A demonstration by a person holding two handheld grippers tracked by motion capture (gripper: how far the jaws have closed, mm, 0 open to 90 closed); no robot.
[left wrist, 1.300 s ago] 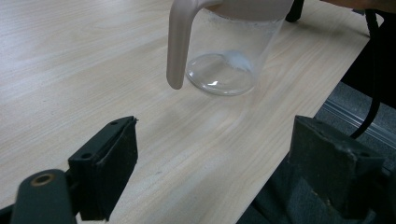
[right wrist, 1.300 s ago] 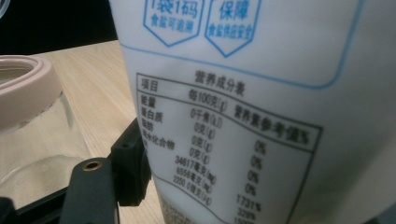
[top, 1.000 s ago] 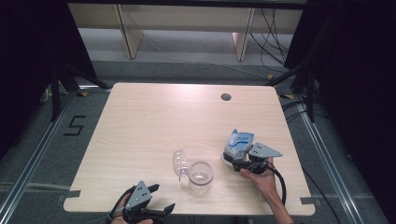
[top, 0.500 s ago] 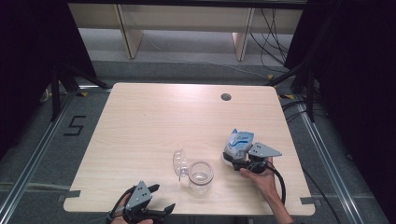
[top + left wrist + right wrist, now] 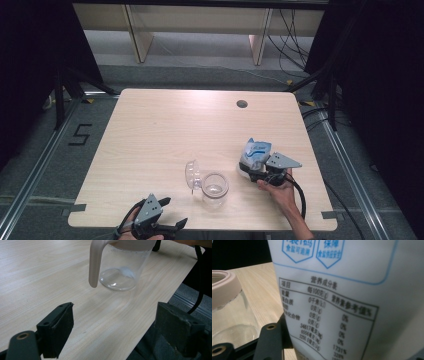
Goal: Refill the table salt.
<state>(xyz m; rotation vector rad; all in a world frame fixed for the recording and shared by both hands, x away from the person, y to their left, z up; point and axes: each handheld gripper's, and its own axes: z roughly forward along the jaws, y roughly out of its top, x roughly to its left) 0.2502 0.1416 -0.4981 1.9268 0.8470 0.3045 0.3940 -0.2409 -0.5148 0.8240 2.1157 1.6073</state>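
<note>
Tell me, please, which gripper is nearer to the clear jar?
Right. The right gripper, shut on the white bag, sits just beside the clear jar; the left gripper, jaws open, waits farther off at the table's near edge.

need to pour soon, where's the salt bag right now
In the high view the salt bag stands on the right half of the table, held in the right gripper, just right of the open jar.

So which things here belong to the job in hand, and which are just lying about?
In the job:
- white bag, gripped by the right gripper
- clear jar, its hinged lid open
- left gripper, open, near the table's front edge

Lying about:
- round hole in the table
- floor marking "5"
</note>
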